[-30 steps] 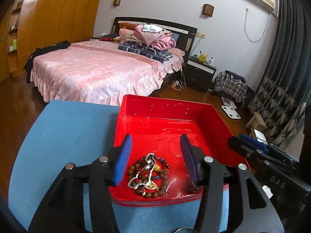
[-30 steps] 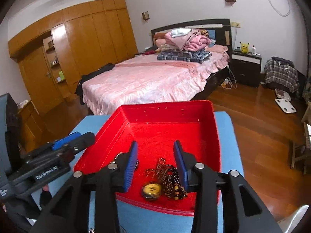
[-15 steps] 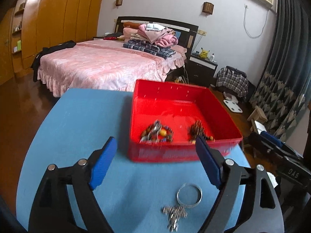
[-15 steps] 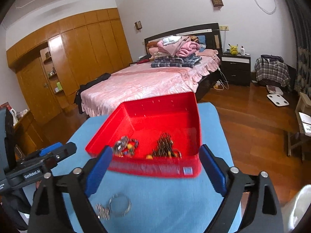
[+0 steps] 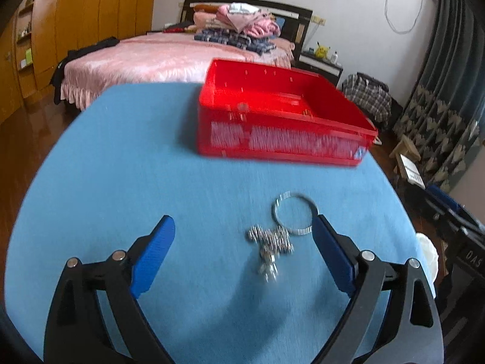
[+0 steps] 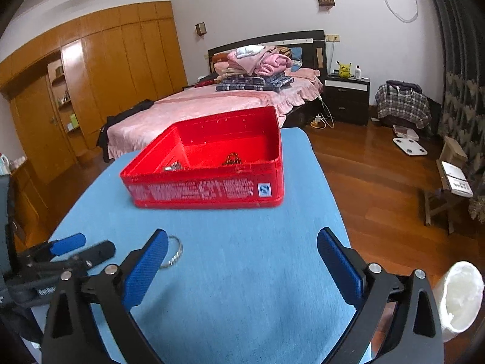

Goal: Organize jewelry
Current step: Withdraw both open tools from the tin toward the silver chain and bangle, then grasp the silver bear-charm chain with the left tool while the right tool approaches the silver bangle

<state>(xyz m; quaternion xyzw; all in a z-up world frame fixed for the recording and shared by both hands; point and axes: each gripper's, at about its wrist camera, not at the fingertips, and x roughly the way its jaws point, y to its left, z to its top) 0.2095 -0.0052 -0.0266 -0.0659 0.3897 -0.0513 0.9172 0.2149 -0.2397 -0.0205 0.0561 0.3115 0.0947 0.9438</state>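
A red bin (image 5: 285, 133) stands on the blue table (image 5: 136, 157), well ahead of both grippers. In the right wrist view it (image 6: 206, 188) holds dark beads (image 6: 232, 159) and a silver piece (image 6: 174, 167). On the cloth lie a silver bangle (image 5: 292, 215) and a silver chain cluster (image 5: 269, 242). My left gripper (image 5: 242, 221) hangs over them with its jaws still opening; the chain lies between the fingers, untouched. My right gripper (image 6: 242, 235) is also opening, with only bare cloth between its fingers. The bangle (image 6: 174, 254) peeks from behind its left finger.
The table's right edge drops to a wooden floor (image 6: 379, 182) with a small stool (image 6: 451, 182). A white rounded object (image 6: 460, 297) sits by the right gripper. A pink bed (image 6: 212, 106) lies beyond the table. The left gripper's blue finger (image 6: 66, 244) shows at the left.
Both grippers drew back out of the red bin and sank toward the near table, their jaws widening. The beads and chains stayed in the bin; the bangle and chain came into view.
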